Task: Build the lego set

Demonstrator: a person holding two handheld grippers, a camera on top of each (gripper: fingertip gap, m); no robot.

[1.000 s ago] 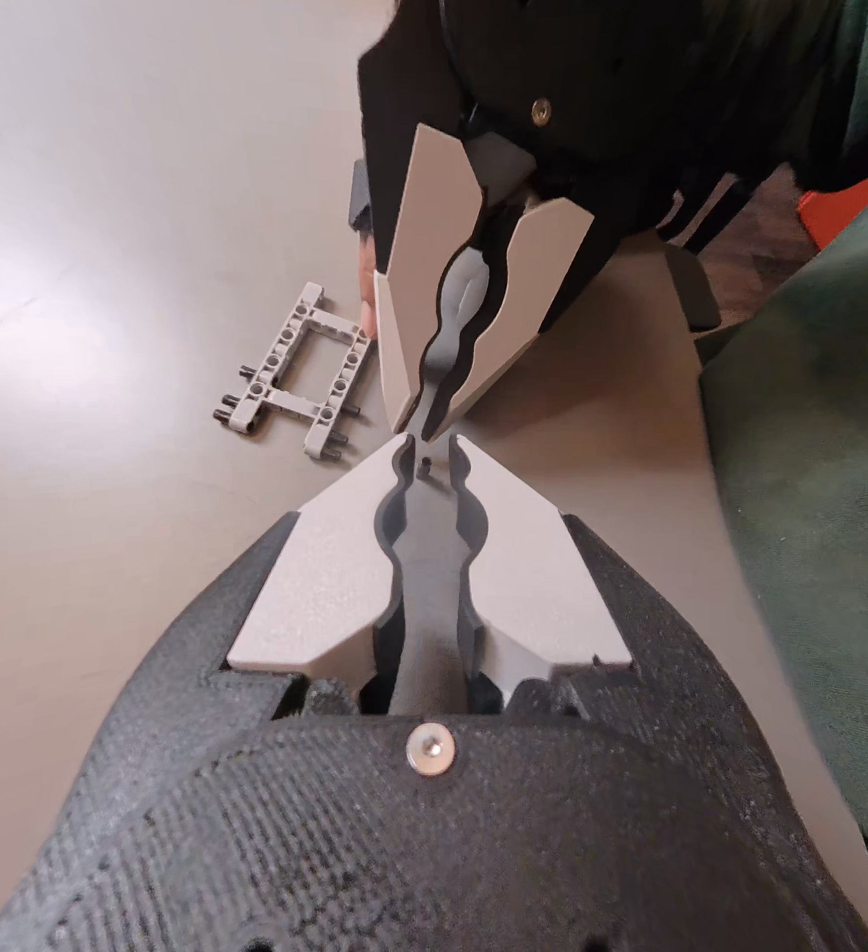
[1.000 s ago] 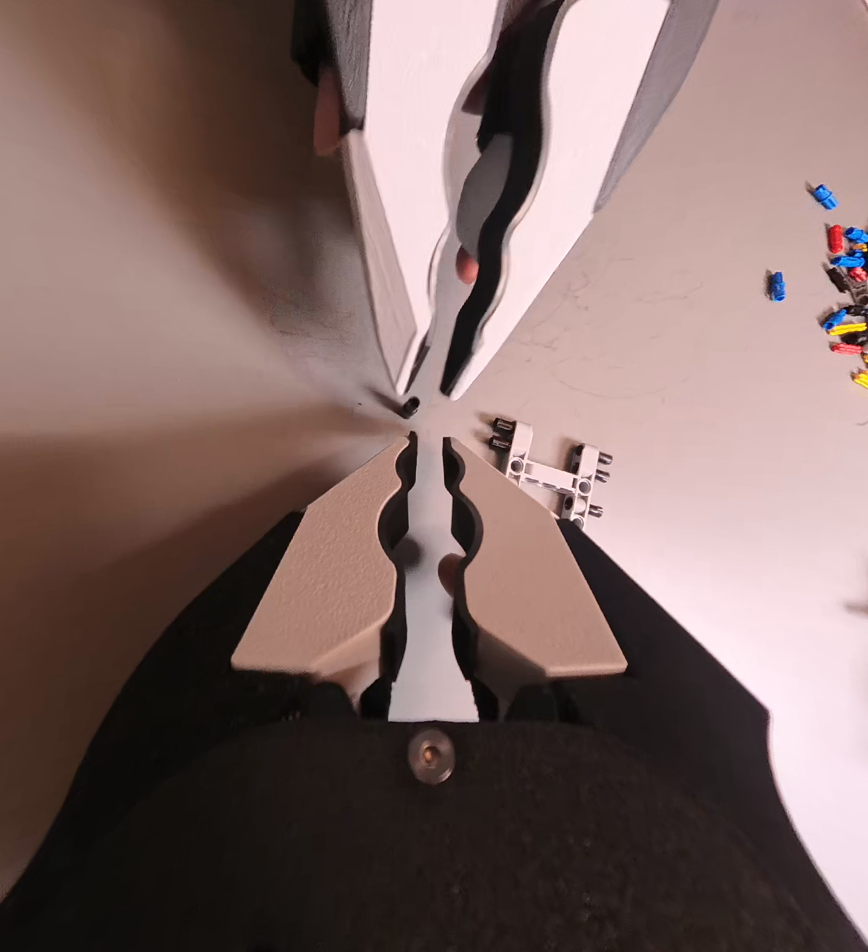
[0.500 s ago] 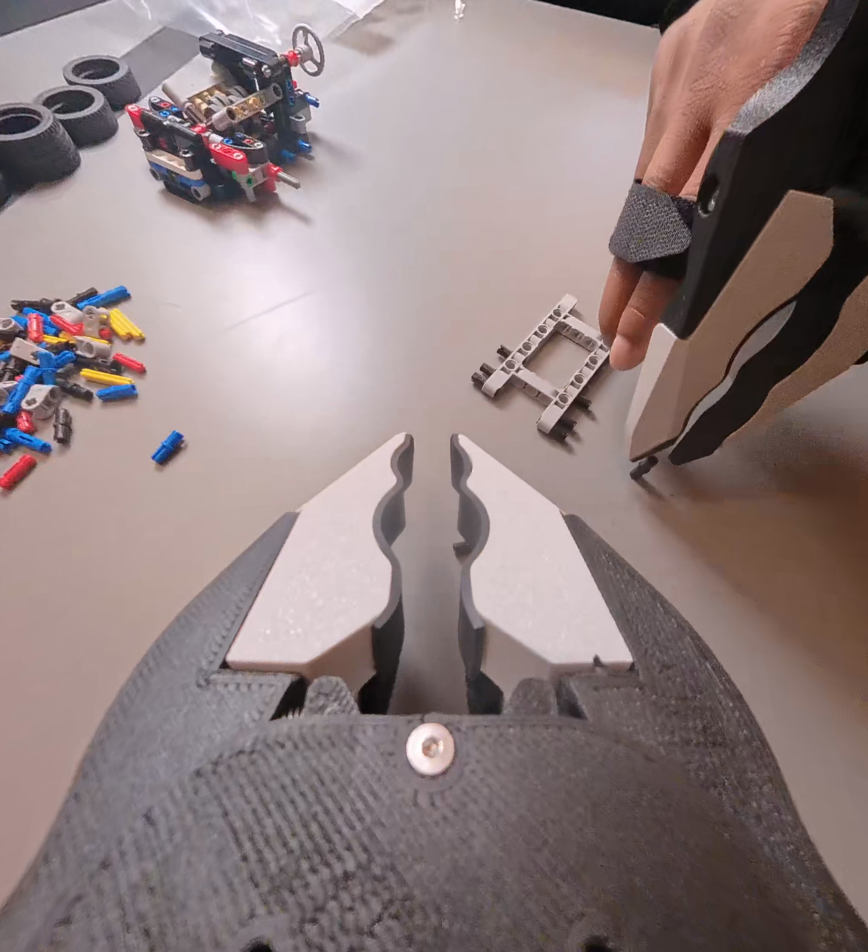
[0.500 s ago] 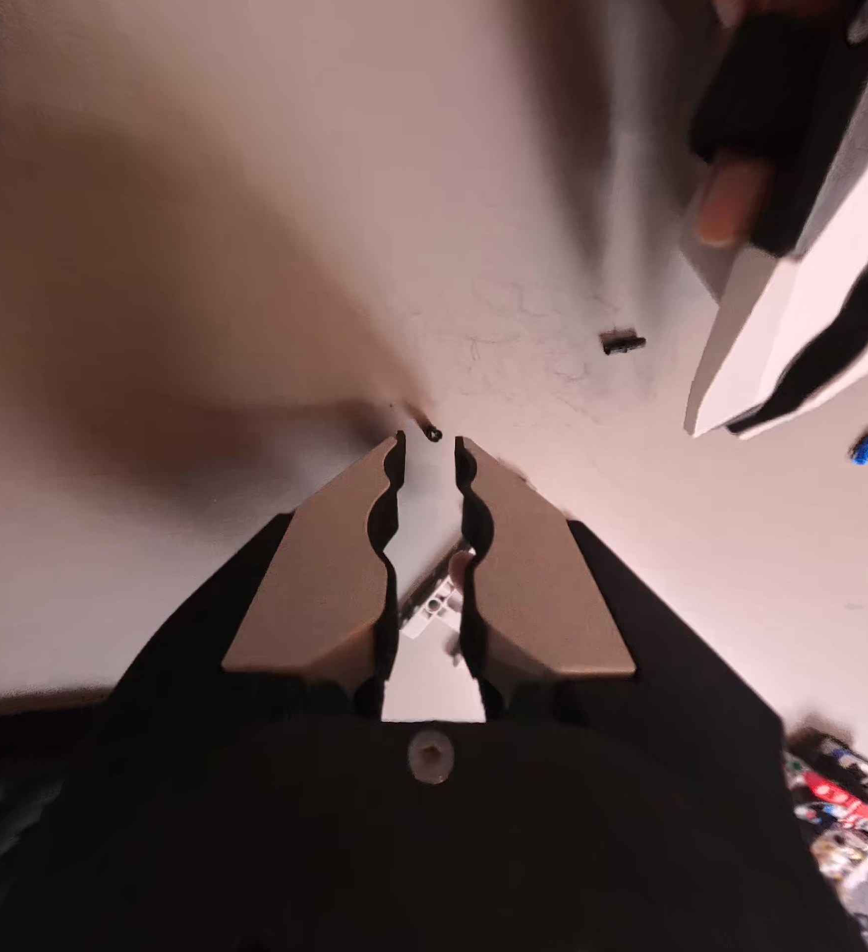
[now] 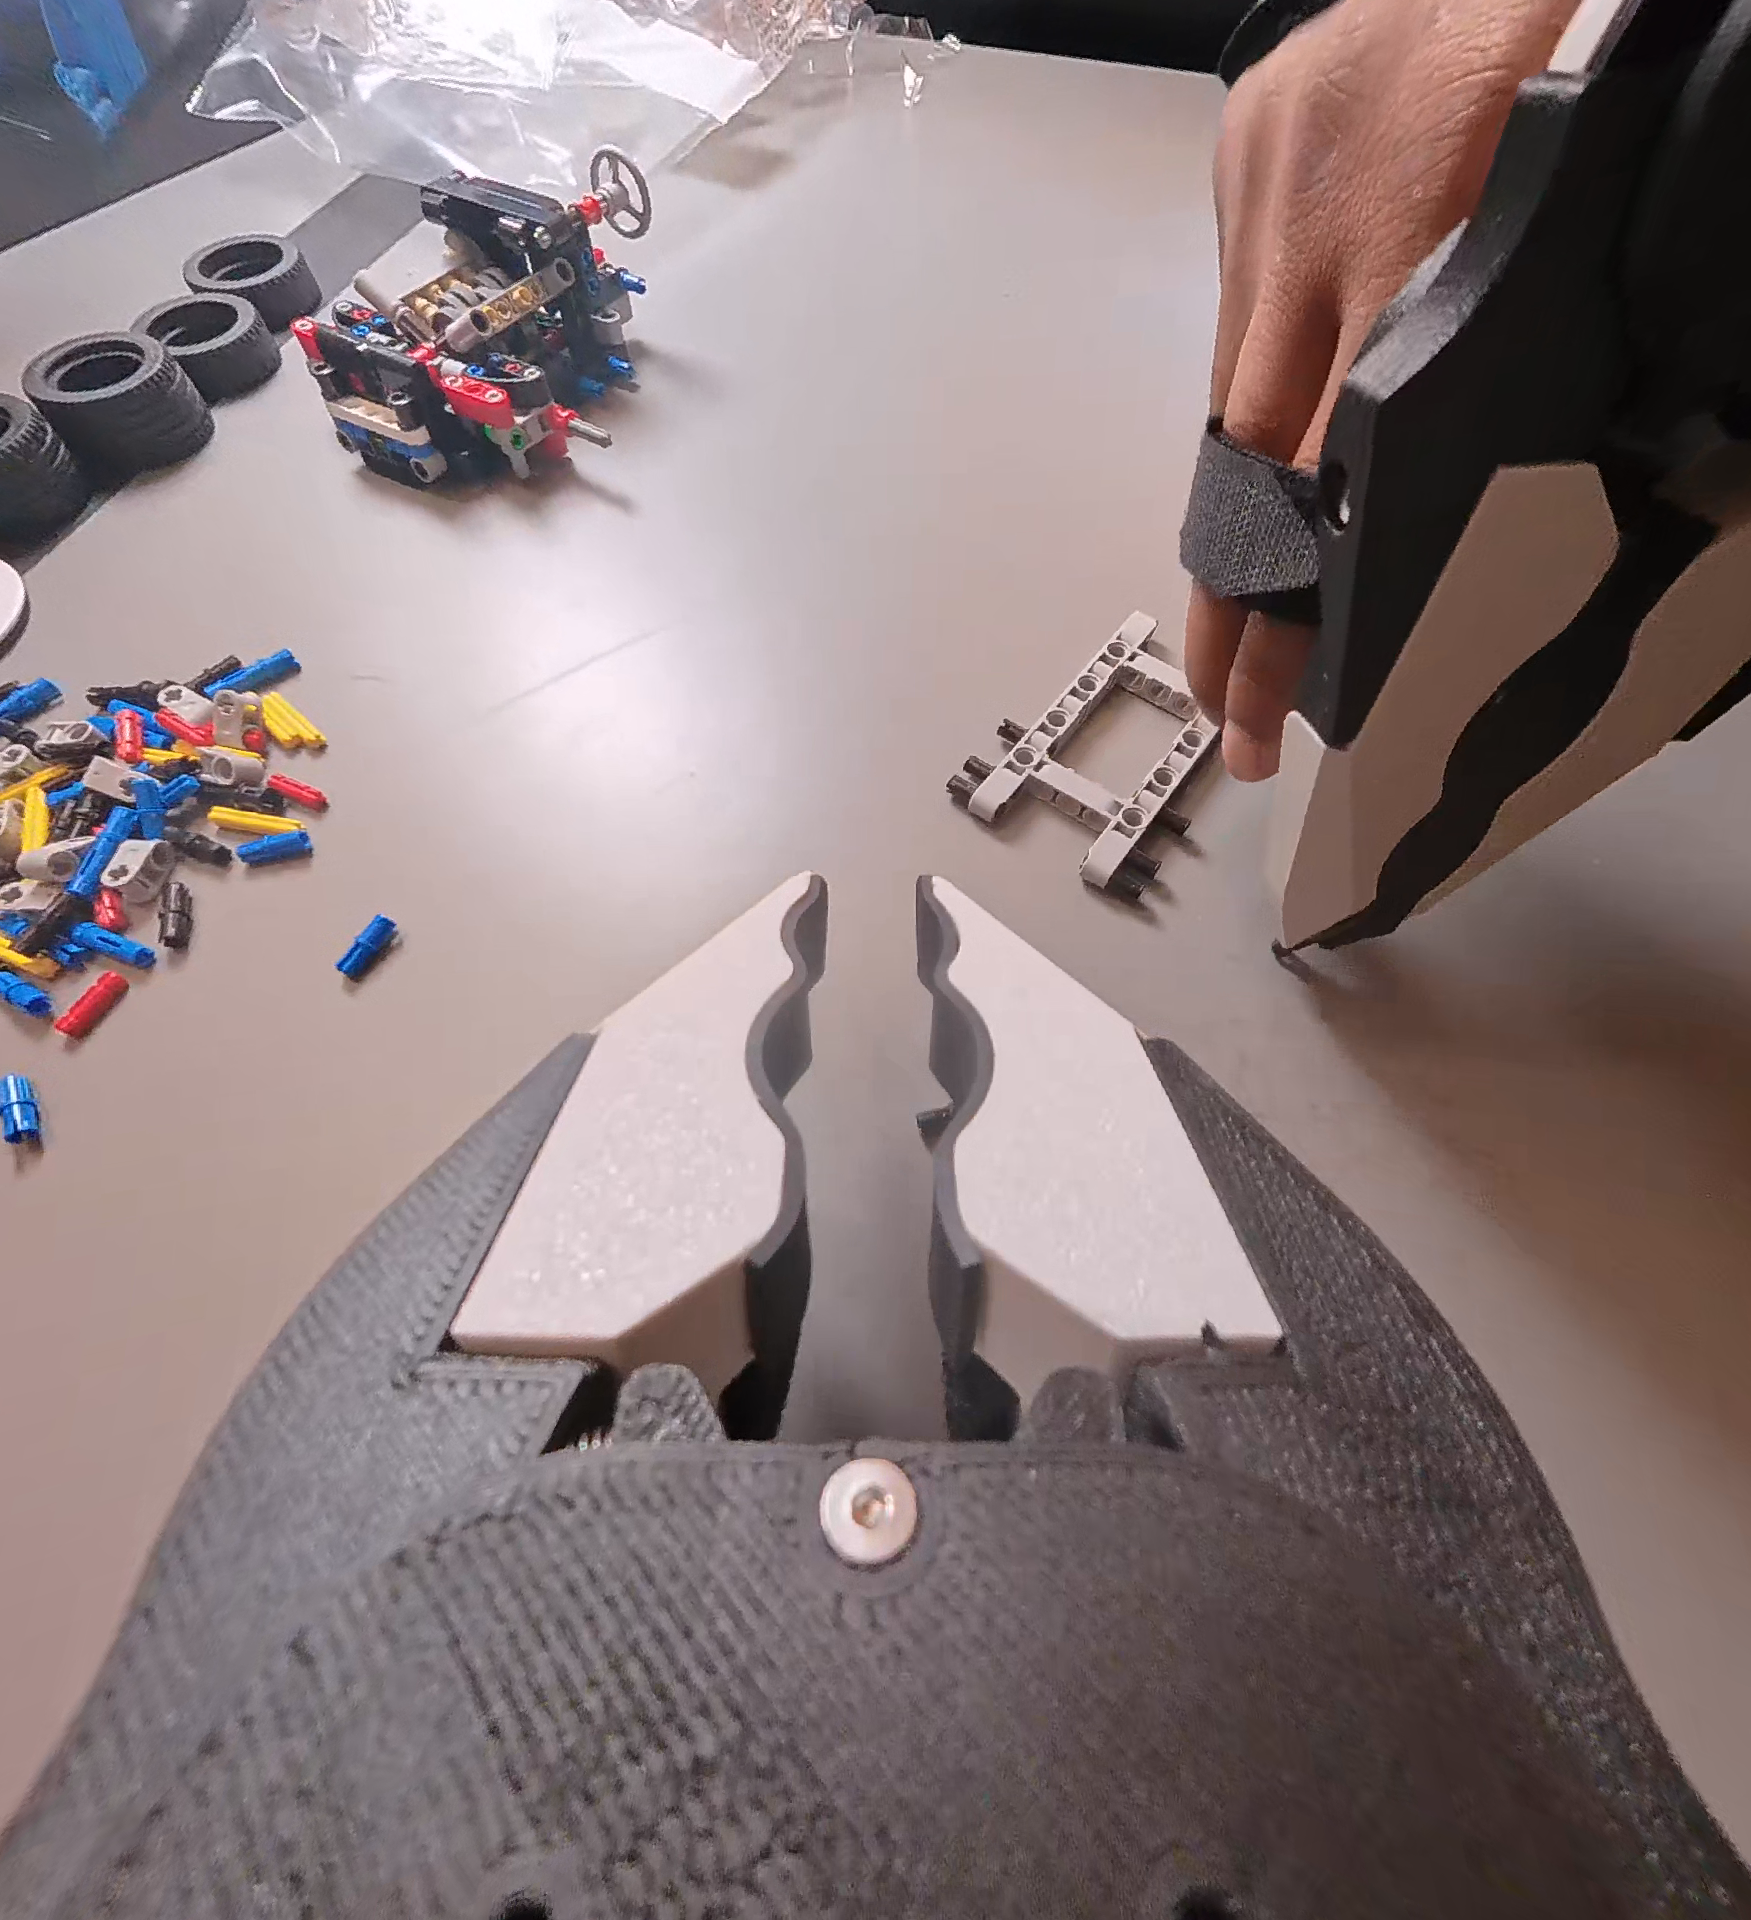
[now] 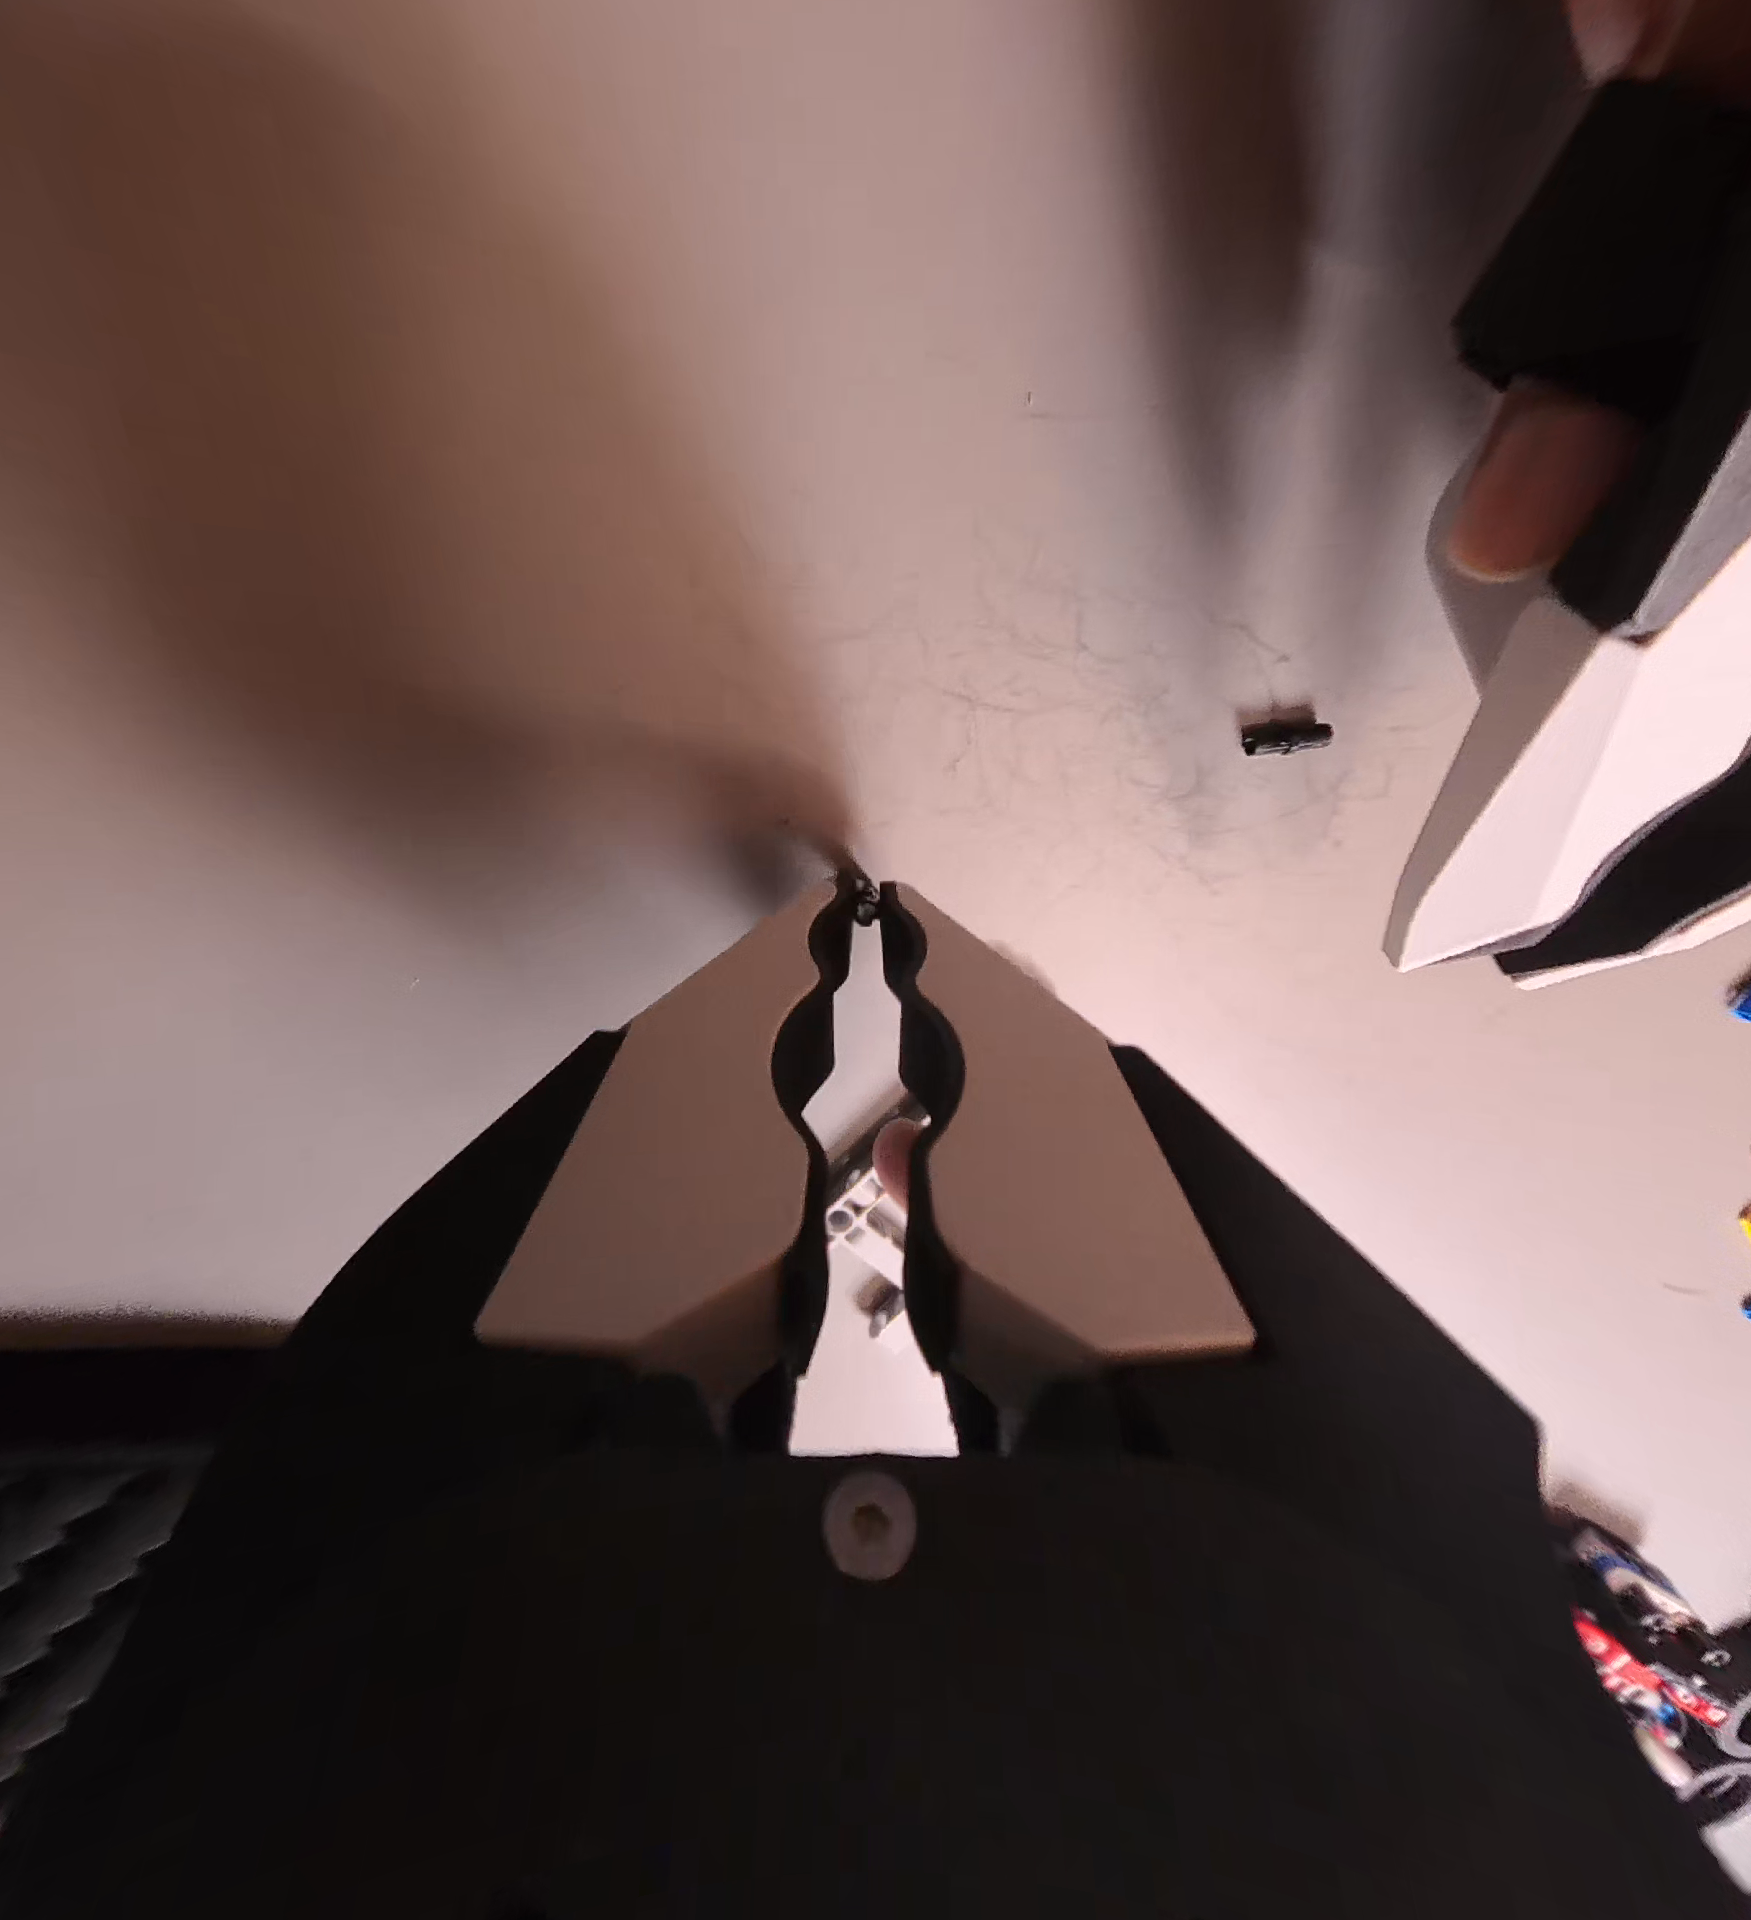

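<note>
My right gripper (image 6: 860, 891) is shut on a small black pin (image 6: 864, 906), tips down at the table; it also shows in the left wrist view (image 5: 1307, 940), held by a hand. My left gripper (image 5: 871, 883) is open and empty above the table; it shows at the right of the right wrist view (image 6: 1453, 966). A second black pin (image 6: 1284, 736) lies loose on the table between the two grippers. A grey beam frame (image 5: 1089, 769) with black pins at its ends lies flat, just left of the right gripper.
A pile of blue, yellow, red, black and grey small parts (image 5: 112, 821) lies at the left. A part-built vehicle (image 5: 476, 343) stands behind it, with several black tyres (image 5: 112, 395) to its left. A clear plastic bag (image 5: 497, 94) lies at the back. Left tips to right tips: about 10 cm. Measured from the fingertips, the part-built vehicle (image 5: 476, 343) is 25 cm or so from the left gripper and 30 cm from the right.
The two grippers were tip to tip and have parted. My left gripper swung away to face the table. My right gripper closed on a black pin on the table.
</note>
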